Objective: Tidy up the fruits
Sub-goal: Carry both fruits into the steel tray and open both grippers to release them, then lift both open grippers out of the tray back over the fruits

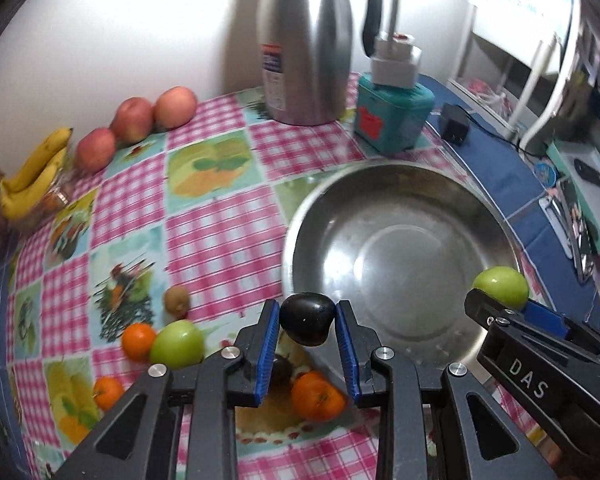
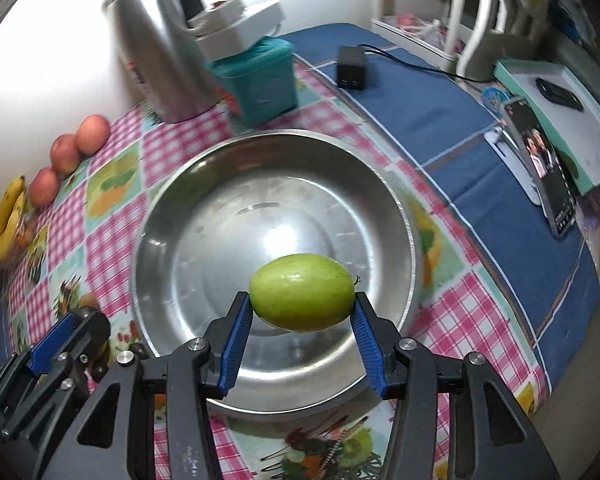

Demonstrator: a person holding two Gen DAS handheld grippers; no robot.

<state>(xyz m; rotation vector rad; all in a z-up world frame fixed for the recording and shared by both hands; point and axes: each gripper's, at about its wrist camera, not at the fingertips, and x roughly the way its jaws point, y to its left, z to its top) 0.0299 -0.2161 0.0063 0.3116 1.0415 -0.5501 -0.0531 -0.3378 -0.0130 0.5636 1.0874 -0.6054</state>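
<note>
Above the steel bowl, the right gripper clamped a green fruit; at the bowl's near rim, the left gripper gripped a dark fruit.

The kettle loses its top at the frame edge; a dark fruit hides behind the left claw.

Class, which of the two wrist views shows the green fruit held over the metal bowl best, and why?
The right wrist view: the green fruit shows whole between the right gripper pads. The left wrist view catches only part of it, behind that gripper's fingers.
</note>
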